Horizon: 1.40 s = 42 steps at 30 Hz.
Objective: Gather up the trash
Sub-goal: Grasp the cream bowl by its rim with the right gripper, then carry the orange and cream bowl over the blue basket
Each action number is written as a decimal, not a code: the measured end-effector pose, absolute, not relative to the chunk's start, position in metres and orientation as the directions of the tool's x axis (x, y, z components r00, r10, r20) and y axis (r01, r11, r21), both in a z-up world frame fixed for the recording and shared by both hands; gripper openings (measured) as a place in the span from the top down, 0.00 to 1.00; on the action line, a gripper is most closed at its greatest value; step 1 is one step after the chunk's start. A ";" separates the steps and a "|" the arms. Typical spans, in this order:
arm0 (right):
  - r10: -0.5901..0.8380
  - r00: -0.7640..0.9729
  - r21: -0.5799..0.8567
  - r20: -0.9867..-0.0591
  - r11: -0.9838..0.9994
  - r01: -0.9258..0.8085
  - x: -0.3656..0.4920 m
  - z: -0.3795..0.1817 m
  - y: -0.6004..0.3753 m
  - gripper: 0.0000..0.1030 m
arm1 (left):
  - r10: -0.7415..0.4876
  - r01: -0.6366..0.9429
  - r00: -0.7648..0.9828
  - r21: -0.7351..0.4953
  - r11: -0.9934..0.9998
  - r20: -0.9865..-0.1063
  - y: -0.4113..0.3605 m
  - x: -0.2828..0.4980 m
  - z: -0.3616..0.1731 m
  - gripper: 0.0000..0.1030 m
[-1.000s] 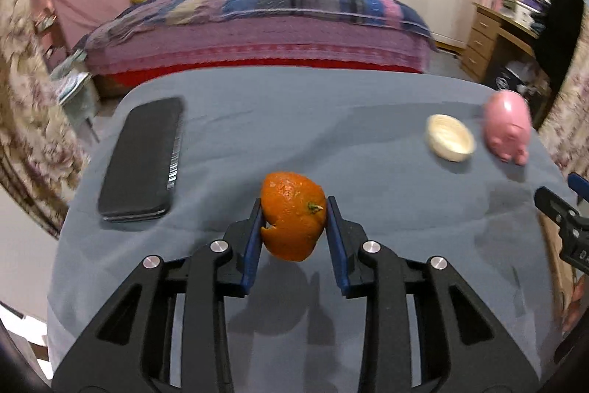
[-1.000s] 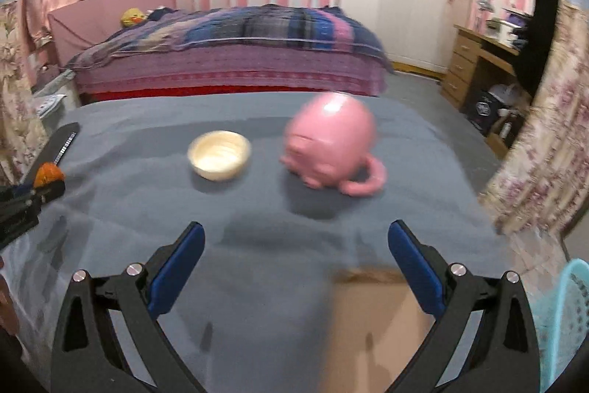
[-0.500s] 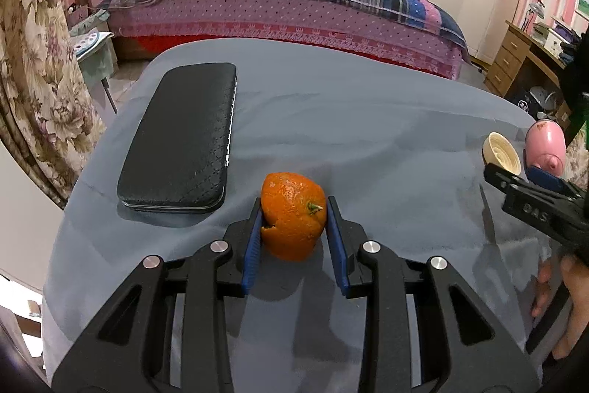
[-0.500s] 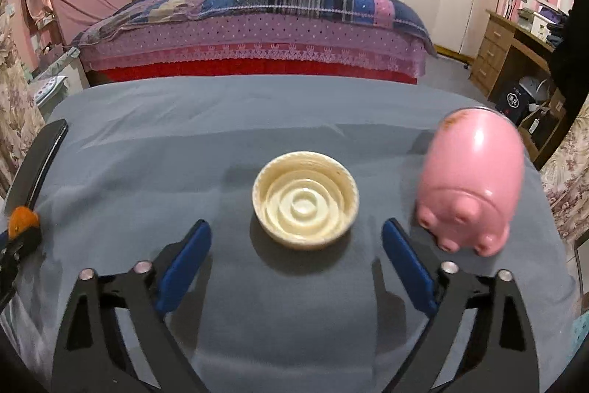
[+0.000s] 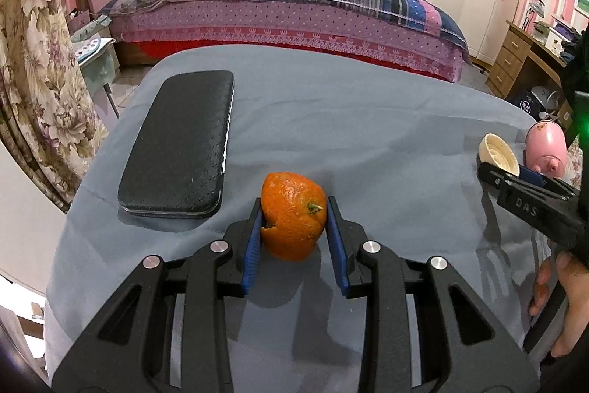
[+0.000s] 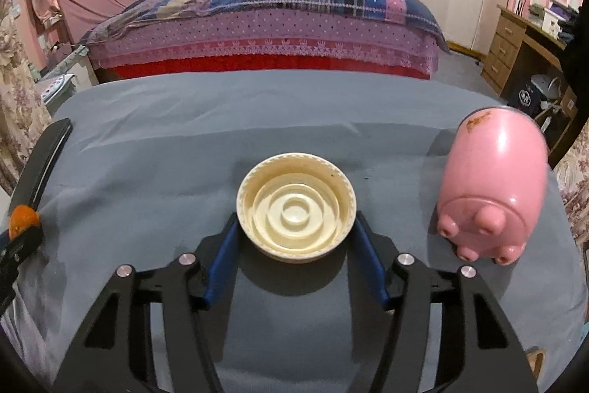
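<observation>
My left gripper (image 5: 293, 209) is shut on an orange peel (image 5: 293, 215), holding it just above the grey cloth; the peel also shows small at the left edge of the right wrist view (image 6: 23, 219). A cream plastic lid (image 6: 296, 216) lies rim up on the cloth, and it shows in the left wrist view (image 5: 498, 153) too. My right gripper (image 6: 296, 227) has its blue pads on both sides of the lid, touching or nearly touching its rim.
A pink pig figurine (image 6: 491, 186) lies to the right of the lid. A black case (image 5: 180, 144) lies at the left of the grey table (image 5: 349, 120). A bed (image 6: 257, 24) stands behind the table, a wooden desk (image 6: 522, 50) at the right.
My right gripper has moved forward over the lid and narrowed from wide open until its pads flank the rim. My left gripper keeps the peel and has shifted slightly.
</observation>
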State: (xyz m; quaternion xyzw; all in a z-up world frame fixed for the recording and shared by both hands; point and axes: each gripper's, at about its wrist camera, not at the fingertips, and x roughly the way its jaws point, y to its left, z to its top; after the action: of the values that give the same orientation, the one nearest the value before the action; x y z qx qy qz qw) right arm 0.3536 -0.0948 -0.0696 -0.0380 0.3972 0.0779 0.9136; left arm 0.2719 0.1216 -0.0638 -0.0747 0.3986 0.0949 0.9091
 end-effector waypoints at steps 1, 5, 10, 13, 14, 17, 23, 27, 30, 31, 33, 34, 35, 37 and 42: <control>0.113 0.679 -0.012 -0.726 0.984 -0.177 0.351 -0.067 -0.097 0.42 | 0.113 -0.232 0.666 -0.061 0.971 -0.738 0.121 0.272 -0.062 0.70; 0.123 0.701 -0.030 -0.702 0.979 -0.202 0.325 -0.055 -0.105 0.42 | 0.109 -0.226 0.678 -0.066 0.972 -0.727 0.114 0.268 -0.050 0.70; 0.128 0.724 -0.031 -0.678 0.979 -0.202 0.284 -0.040 -0.131 0.42 | 0.099 -0.186 0.711 -0.051 0.981 -0.696 0.093 0.256 -0.032 0.70; 0.115 0.740 -0.054 -0.663 0.978 -0.201 0.262 -0.030 -0.146 0.42 | 0.081 -0.159 0.724 -0.052 0.986 -0.685 0.078 0.251 -0.023 0.70; 0.108 0.744 -0.066 -0.659 0.977 -0.201 0.256 -0.027 -0.150 0.42 | 0.069 -0.145 0.728 -0.054 0.988 -0.682 0.071 0.248 -0.020 0.70; 0.087 0.760 -0.090 -0.644 0.978 -0.189 0.234 -0.018 -0.167 0.42 | 0.058 -0.110 0.736 -0.034 0.993 -0.675 0.053 0.244 -0.014 0.70; 0.052 0.767 -0.078 -0.639 0.988 -0.133 0.201 -0.012 -0.211 0.42 | -0.006 -0.061 0.728 -0.074 0.995 -0.686 0.028 0.238 -0.011 0.70; 0.019 0.763 -0.084 -0.646 0.992 -0.095 0.188 -0.013 -0.237 0.42 | -0.008 -0.035 0.738 -0.050 0.998 -0.675 0.011 0.232 -0.007 0.70; -0.010 0.766 -0.086 -0.643 0.995 -0.059 0.178 -0.011 -0.259 0.42 | -0.019 -0.022 0.738 -0.053 0.998 -0.675 0.002 0.229 -0.006 0.70; -0.016 0.767 -0.085 -0.642 0.995 -0.050 0.177 -0.010 -0.265 0.42 | -0.024 -0.020 0.736 -0.056 0.998 -0.677 -0.001 0.228 -0.006 0.70; -0.023 0.767 -0.084 -0.641 0.996 -0.040 0.174 -0.011 -0.276 0.42 | -0.031 -0.013 0.729 -0.059 0.998 -0.684 -0.009 0.226 -0.008 0.70; -0.030 0.768 -0.083 -0.640 0.996 -0.031 0.171 -0.010 -0.282 0.42 | -0.032 -0.010 0.727 -0.056 0.998 -0.686 -0.012 0.225 -0.009 0.70; -0.034 0.768 -0.081 -0.639 0.996 -0.024 0.170 -0.010 -0.288 0.42 | -0.034 -0.006 0.726 -0.056 0.998 -0.687 -0.017 0.224 -0.009 0.70; -0.042 0.771 -0.078 -0.636 0.997 -0.009 0.168 -0.009 -0.299 0.42 | -0.040 0.004 0.724 -0.055 0.998 -0.688 -0.026 0.221 -0.010 0.70; -0.064 0.781 -0.062 -0.621 0.998 0.033 0.158 -0.006 -0.332 0.42 | -0.055 0.043 0.731 -0.035 0.998 -0.680 -0.049 0.214 -0.011 0.70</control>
State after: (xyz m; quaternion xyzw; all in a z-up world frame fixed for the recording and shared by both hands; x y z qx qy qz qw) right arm 0.1583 -0.3324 -0.0063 -0.0235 0.3299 -0.0260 0.9434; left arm 0.2140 -0.0491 -0.0115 -0.0083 0.3659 -0.0263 0.9303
